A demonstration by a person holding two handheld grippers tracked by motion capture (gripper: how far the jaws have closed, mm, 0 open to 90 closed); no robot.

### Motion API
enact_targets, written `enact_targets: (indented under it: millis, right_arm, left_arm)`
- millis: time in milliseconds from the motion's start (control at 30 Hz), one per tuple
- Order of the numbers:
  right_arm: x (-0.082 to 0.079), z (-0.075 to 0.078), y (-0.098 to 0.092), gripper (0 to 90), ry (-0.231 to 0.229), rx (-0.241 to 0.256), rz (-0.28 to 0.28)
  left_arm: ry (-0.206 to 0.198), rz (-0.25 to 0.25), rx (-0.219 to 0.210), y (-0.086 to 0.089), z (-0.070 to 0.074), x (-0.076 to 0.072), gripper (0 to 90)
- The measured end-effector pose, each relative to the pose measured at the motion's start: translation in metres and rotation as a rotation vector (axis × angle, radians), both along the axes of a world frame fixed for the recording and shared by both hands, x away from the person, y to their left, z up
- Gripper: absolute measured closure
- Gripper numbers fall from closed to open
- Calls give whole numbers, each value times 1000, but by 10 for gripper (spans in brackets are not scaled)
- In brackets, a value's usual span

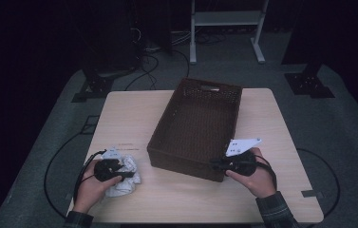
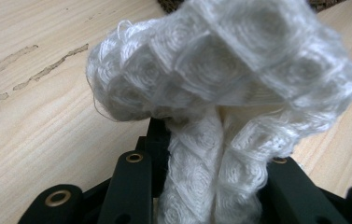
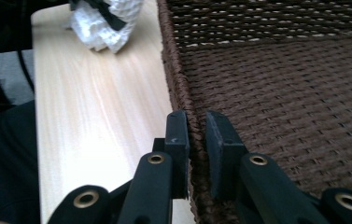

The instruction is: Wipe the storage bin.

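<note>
A crumpled white knitted cloth (image 1: 125, 184) lies at the table's near left. My left gripper (image 1: 128, 174) is shut on it, and in the left gripper view a fold of the cloth (image 2: 220, 60) bulges up from between the black jaws of the left gripper (image 2: 211, 154). A brown woven basket (image 1: 181, 164) stands in the middle of the table. My right gripper (image 1: 213, 163) is at its near right corner. In the right gripper view the right gripper (image 3: 197, 122) is shut on the basket's rim (image 3: 176, 70), one jaw outside the wall and one inside.
The light wooden table (image 1: 262, 114) has bare top to the left, right and front of the basket. The basket's inside (image 3: 281, 93) holds nothing that I can see. A white metal stand (image 1: 226, 19) and cables lie on the dark floor beyond.
</note>
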State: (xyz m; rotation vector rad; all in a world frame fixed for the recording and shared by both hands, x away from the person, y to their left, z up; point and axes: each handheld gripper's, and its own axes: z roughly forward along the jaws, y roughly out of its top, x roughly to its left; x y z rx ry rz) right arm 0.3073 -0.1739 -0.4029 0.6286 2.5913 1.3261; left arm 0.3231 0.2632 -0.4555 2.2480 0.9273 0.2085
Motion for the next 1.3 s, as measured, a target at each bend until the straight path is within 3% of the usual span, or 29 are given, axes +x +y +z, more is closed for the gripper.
enact_targets:
  millis: [200,500,867,1100,1200,1300]
  right_arm:
    - [-5,0,12,817,-1,2,51]
    - [-12,0,30,796,-7,1,86]
    - [-29,1,66,717,-6,10,203]
    - [-27,3,78,669,-15,25,263]
    - [-22,5,78,651,-11,58,282]
    - [-16,3,85,633,-10,40,292]
  left_arm:
    - [0,2,-1,0,0,0,671]
    - [4,-1,1,0,0,0,671]
    - [3,3,1,2,0,0,671]
    - [4,3,0,1,0,0,670]
    - [5,4,-1,1,0,0,670]
    - [3,4,-1,1,0,0,669]
